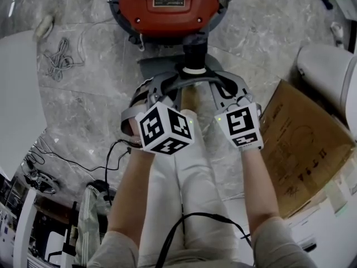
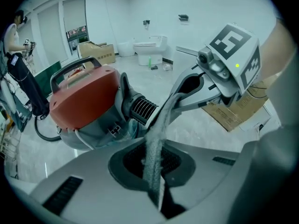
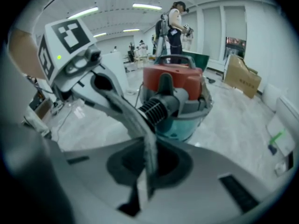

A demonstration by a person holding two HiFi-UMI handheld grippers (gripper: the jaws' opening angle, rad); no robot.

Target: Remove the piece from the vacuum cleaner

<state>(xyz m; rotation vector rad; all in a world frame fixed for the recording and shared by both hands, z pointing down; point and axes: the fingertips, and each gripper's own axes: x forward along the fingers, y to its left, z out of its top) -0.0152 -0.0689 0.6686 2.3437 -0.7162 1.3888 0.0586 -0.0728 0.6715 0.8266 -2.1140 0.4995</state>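
The red vacuum cleaner (image 1: pixel 167 4) stands on the marble floor ahead of me, with a black ribbed hose connector (image 1: pixel 194 54) pointing toward me. My left gripper (image 1: pixel 181 82) and right gripper (image 1: pixel 211 81) come together just in front of that connector, tip against tip. Both are shut, pads pressed together, and I see nothing between them. In the left gripper view its own jaws (image 2: pixel 161 120) end beside the ribbed connector (image 2: pixel 142 108) and meet the right gripper (image 2: pixel 176 97). The right gripper view shows the same: its jaws (image 3: pixel 149 139), the connector (image 3: pixel 156 107), the vacuum (image 3: pixel 175 80).
A flattened cardboard box (image 1: pixel 301 149) lies on the floor at the right, with a white fixture (image 1: pixel 329 71) behind it. Loose cables (image 1: pixel 58 57) lie at the left. My legs in white trousers (image 1: pixel 184 183) are below the grippers. A person (image 3: pixel 175 27) stands far behind the vacuum.
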